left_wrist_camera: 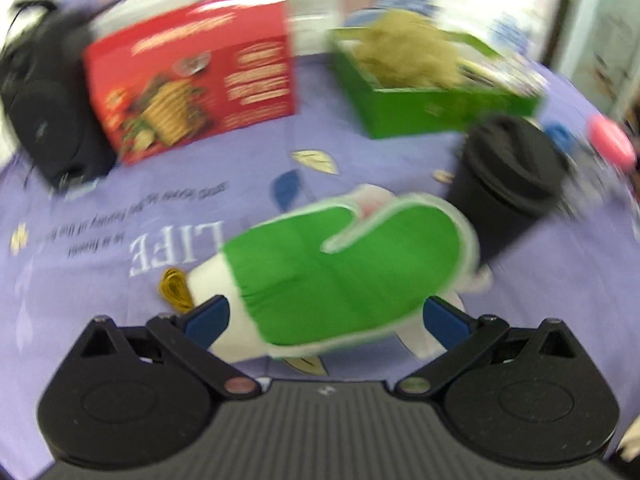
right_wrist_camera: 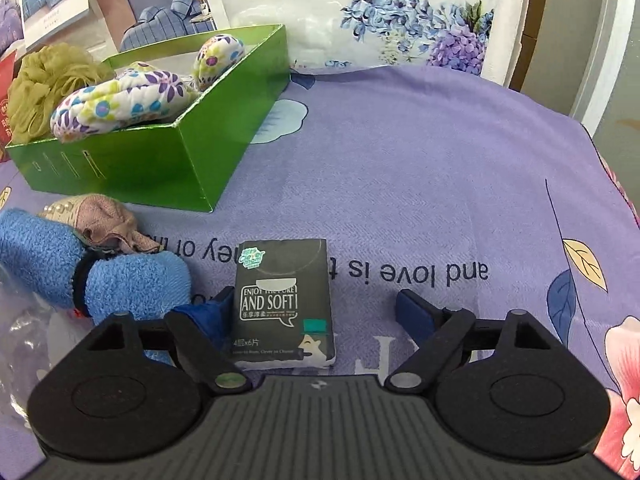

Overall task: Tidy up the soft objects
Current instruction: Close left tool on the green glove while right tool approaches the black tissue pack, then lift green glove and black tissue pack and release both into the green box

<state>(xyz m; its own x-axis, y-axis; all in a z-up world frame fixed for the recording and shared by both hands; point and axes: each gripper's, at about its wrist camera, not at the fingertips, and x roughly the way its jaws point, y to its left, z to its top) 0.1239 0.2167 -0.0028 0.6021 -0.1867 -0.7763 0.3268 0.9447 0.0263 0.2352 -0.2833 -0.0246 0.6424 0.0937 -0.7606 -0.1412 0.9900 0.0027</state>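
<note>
Green mitt [left_wrist_camera: 344, 268] lies between the wide-apart left gripper [left_wrist_camera: 326, 320]; right gripper [right_wrist_camera: 316, 312] gapes around tissue pack [right_wrist_camera: 285, 304].

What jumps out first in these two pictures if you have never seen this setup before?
In the left wrist view, a bright green oven mitt lies on the lilac cloth between the open left gripper, beside a black lidded cup. In the right wrist view, the open right gripper straddles a dark tissue pack. Behind it to the left, a green box holds a floral mitt.
</note>
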